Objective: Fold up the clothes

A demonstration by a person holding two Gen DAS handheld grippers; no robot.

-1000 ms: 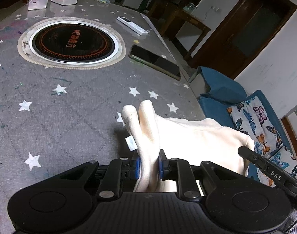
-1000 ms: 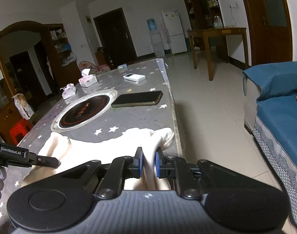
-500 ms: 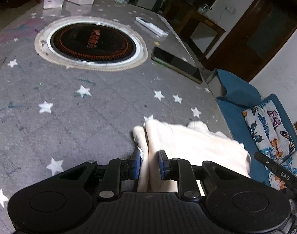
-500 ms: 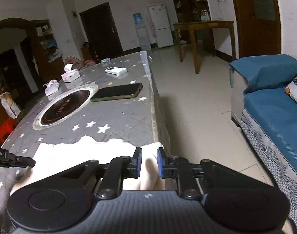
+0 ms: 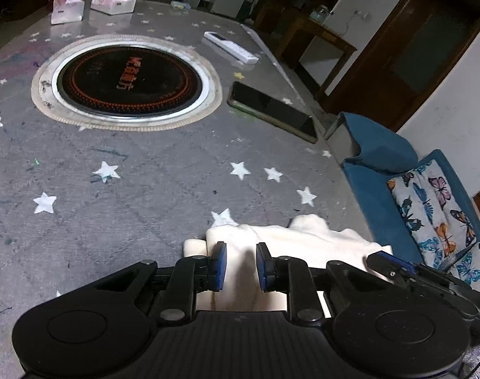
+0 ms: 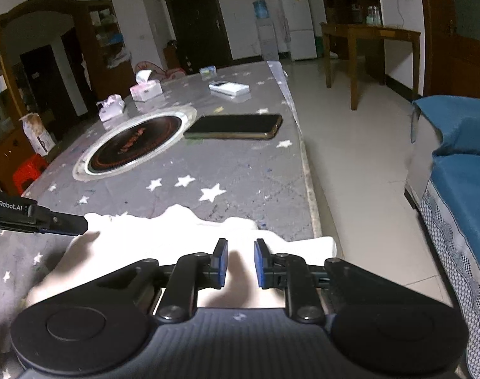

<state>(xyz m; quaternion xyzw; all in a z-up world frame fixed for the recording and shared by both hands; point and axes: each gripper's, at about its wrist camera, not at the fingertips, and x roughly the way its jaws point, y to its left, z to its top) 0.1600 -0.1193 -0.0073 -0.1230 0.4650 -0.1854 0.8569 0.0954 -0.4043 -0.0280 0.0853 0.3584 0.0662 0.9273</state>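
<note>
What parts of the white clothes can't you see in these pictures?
- Left wrist view: the near part of the white garment is hidden under the left claw body.
- Right wrist view: the right claw body covers its near edge, and glare washes out the folds.
- Neither view shows what kind of garment it is.

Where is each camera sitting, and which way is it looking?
Left wrist: on the left gripper, looking forward and down over the cream garment and star-patterned table; its open fingers and the right gripper's tip show.
Right wrist: on the right gripper, facing along the table towards the far doors; its open fingers and the left gripper's tip show.
Shared: garment, round cooktop, phone, tissue packs.
</note>
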